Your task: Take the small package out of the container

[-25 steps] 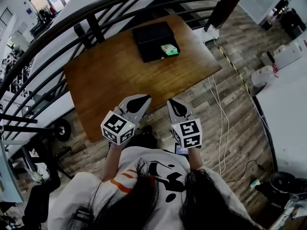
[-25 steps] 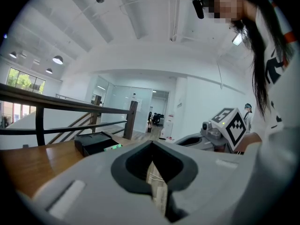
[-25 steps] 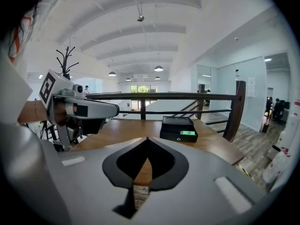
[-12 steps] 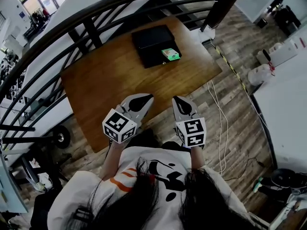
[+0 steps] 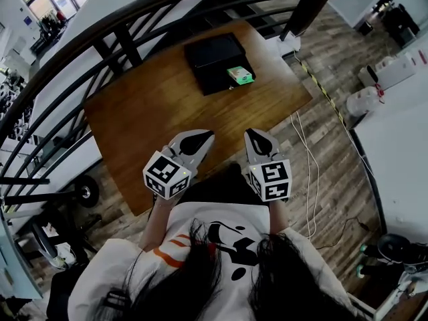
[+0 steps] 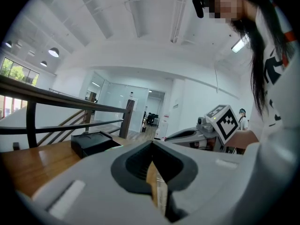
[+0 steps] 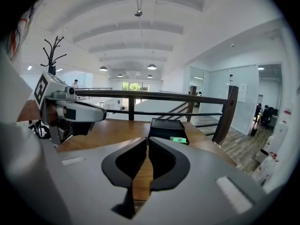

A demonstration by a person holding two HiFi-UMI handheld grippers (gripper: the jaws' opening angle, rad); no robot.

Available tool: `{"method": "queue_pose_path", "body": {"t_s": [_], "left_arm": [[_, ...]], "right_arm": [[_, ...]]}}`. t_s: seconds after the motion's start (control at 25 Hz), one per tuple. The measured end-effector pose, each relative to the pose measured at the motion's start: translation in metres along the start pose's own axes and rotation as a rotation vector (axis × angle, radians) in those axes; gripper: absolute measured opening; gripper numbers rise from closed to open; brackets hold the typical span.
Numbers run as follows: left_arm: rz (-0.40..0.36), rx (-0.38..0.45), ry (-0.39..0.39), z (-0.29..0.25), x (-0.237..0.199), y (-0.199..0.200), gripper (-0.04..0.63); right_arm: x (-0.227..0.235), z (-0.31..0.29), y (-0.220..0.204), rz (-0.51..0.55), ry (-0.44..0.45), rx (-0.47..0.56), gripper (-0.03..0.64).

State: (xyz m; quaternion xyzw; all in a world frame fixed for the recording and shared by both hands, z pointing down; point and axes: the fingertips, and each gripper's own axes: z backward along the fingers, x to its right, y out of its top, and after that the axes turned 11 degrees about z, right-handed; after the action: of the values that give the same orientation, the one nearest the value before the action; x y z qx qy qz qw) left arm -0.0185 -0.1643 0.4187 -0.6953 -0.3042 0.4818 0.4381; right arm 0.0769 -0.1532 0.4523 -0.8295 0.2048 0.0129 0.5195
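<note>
Left gripper (image 5: 200,136) and right gripper (image 5: 258,134) are held over the table's (image 5: 147,112) near edge with jaws pressed together, small package (image 5: 239,76) seen in container (image 5: 212,55).

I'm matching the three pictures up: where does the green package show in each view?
Head view: package upper middle, at the container's near right corner.
Left gripper view: package only a faint green sliver at the container's right end, left of centre.
Right gripper view: package just right of centre.
Shared landmark: the black container.
</note>
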Motion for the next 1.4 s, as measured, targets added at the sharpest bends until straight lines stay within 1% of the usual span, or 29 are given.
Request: {"method": "queue_pose_path", "body": {"t_s": [0.2,0.32,0.72,1.08,1.32,1.4], "left_arm": [[0.005,-0.001,0.029,-0.006,-0.011,0.000,0.000],[0.009,0.009,0.060,-0.011,-0.022,0.004,0.000],[0.034,0.039,0.136,-0.045,-0.050,0.027,0.000],[0.067,0.020,0.169,-0.091,-0.071,0.027,0.000],[0.072,0.018,0.178,-0.081,-0.087,0.035,0.000],[0.075,0.015,0.182,-0.083,-0.092,0.035,0.000]], "right_arm": [[0.006,-0.017,0.000,0.028,0.025,0.001,0.043],[0.011,-0.030,-0.002,0.050,0.052,-0.003,0.060],[0.052,-0.074,0.005,0.105,0.118,-0.011,0.074],[0.090,-0.116,-0.016,0.118,0.182,-0.053,0.092],[0.077,-0.137,-0.011,0.164,0.211,-0.068,0.110],[0.076,-0.144,-0.016,0.191,0.229,-0.077,0.151]]}}
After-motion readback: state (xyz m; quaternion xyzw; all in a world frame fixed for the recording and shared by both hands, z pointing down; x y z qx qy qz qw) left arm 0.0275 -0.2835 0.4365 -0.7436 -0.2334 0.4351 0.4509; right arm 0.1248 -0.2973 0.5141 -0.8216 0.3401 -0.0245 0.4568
